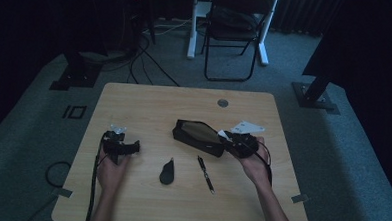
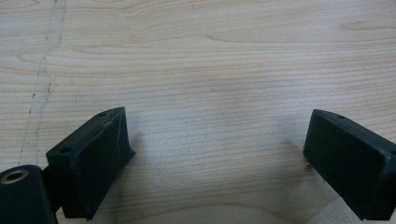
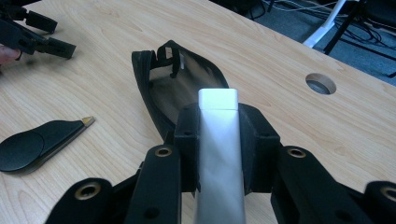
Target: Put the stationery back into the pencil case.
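Clamping a white eraser-like block (image 3: 218, 140) in my right gripper (image 3: 218, 135), I hold it at the mouth of the open black pencil case (image 1: 199, 136), which lies right of the bench's (image 1: 130, 197) middle. My left gripper (image 2: 219, 154) rests near the left edge, jaws released. A black pen (image 1: 205, 174) and a small dark flat tool (image 1: 167, 172) lie toward the near edge.

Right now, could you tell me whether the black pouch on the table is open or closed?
Open. In the right gripper view the black pouch gapes, its inside showing, while the right gripper holds a white bar just before its mouth.
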Motion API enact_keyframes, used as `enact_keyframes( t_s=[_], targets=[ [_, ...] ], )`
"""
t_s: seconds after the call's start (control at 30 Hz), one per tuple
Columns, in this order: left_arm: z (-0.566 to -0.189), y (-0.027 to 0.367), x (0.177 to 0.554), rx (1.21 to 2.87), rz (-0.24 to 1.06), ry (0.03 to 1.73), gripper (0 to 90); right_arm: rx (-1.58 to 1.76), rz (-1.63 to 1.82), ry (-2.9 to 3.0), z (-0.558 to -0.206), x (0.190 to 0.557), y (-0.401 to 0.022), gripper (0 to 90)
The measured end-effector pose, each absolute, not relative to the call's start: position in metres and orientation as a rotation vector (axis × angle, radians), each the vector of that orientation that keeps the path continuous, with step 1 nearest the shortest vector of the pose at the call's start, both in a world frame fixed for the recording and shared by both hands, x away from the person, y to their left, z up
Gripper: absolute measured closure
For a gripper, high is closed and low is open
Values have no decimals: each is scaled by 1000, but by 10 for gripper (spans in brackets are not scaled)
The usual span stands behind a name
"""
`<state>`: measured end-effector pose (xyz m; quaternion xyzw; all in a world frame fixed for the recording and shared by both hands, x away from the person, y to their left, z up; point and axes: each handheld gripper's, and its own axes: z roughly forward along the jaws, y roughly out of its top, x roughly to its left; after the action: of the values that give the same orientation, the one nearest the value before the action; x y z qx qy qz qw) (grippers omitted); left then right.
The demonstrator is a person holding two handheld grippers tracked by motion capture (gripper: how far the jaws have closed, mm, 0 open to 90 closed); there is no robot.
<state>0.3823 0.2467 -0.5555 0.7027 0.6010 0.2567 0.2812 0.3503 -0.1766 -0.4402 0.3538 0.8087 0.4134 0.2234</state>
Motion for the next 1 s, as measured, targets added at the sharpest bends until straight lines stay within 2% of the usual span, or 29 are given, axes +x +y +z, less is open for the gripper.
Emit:
enact_keyframes(
  t_s=[1.0],
  targets=[
    [-556,247,382,1883,688,1611,72,935,1170,2266,-440,369,-159,714]
  ],
)
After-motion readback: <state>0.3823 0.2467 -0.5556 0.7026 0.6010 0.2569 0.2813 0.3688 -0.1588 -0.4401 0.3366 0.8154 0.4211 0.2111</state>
